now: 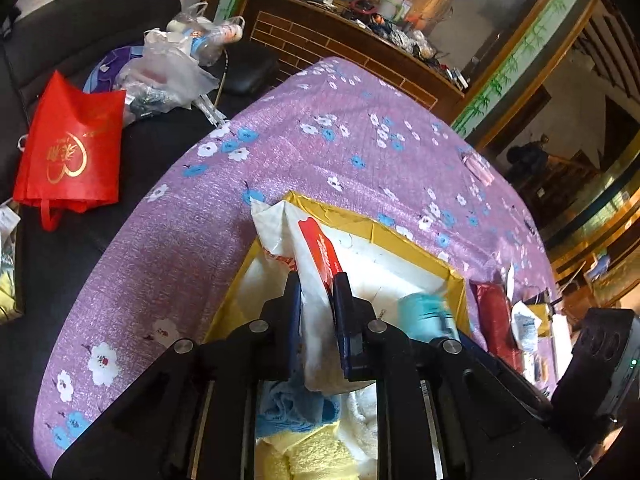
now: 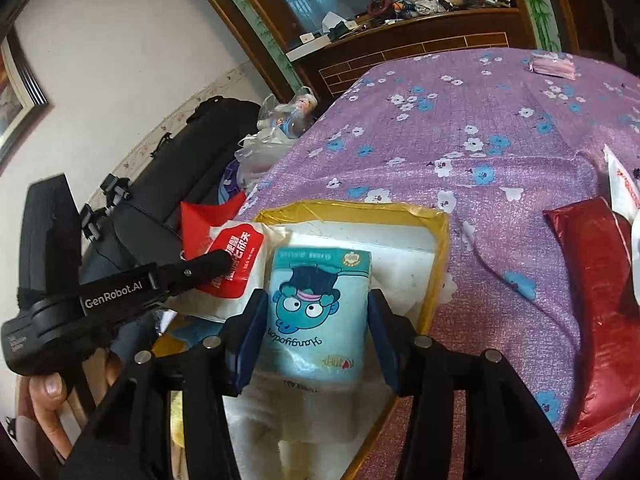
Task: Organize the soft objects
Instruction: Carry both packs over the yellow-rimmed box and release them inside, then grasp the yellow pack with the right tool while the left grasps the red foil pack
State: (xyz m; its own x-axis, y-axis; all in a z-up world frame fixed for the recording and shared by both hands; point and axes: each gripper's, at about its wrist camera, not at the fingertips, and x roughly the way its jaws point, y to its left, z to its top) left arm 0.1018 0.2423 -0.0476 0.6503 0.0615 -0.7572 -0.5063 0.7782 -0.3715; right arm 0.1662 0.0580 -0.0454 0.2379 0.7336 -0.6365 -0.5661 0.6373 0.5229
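Note:
A yellow-rimmed white box sits on the purple flowered cloth. My left gripper is shut on a white pack with a red label and holds it over the box's left side; the pack also shows in the right wrist view. My right gripper is shut on a light blue tissue pack with a cartoon face, held above the box; it shows blurred in the left wrist view. Blue, yellow and white towels lie in the box's near end.
A dark red packet and a white wrapper lie right of the box. A pink mask pack lies at the far edge. A black sofa on the left holds a red bag and plastic bags.

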